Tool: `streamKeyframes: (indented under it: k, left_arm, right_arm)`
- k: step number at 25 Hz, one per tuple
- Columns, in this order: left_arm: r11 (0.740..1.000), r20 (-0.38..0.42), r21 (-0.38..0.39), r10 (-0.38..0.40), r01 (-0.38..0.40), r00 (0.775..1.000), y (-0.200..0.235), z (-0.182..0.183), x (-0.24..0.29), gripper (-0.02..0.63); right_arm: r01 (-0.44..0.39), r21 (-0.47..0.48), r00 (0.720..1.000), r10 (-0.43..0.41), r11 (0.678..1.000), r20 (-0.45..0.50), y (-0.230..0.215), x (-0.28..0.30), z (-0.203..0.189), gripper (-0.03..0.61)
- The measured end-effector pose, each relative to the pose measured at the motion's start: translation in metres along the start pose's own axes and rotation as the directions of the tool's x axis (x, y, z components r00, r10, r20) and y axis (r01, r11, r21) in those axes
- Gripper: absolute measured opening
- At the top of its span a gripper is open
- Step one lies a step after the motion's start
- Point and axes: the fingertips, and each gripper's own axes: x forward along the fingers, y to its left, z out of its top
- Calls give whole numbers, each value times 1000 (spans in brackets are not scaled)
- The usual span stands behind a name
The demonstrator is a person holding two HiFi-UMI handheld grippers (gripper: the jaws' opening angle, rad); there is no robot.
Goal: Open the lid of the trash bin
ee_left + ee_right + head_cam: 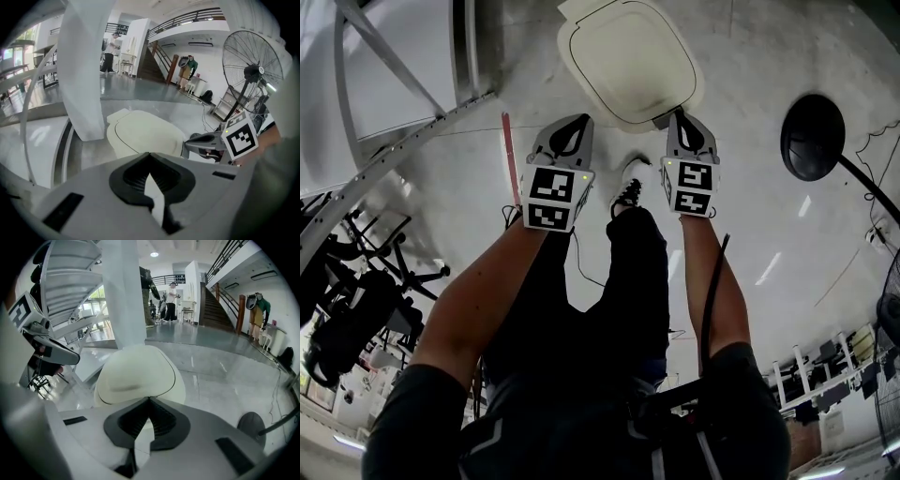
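Trash bin lid, cream, upper centre of frame: shut, opening not begun; L gripper & R gripper just below it, jaws pinched together, both empty.

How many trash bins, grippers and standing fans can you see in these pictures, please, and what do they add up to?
Trash bin: 1
Grippers: 2, the left gripper and the right gripper
Standing fan: 1
Total: 4
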Motion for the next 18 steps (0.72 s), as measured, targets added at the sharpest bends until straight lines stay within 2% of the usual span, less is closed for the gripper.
streamKeyframes:
  k: [4, 9, 18]
  left_arm:
    - [1000, 24, -12, -13, 13, 1000, -1, 5, 1, 6]
    - [1000, 13, -25, -14, 14, 1000, -9, 2, 1, 6]
    - [998, -9, -41, -52, 51, 999, -13, -2, 0, 6]
  right_arm:
    - [-14, -45, 998, 12, 999, -57, 2, 0, -3, 26]
    - [-26, 2, 997, 26, 1000, -66, -3, -1, -4, 26]
    - [-29, -2, 996, 29, 1000, -81, -5, 0, -3, 26]
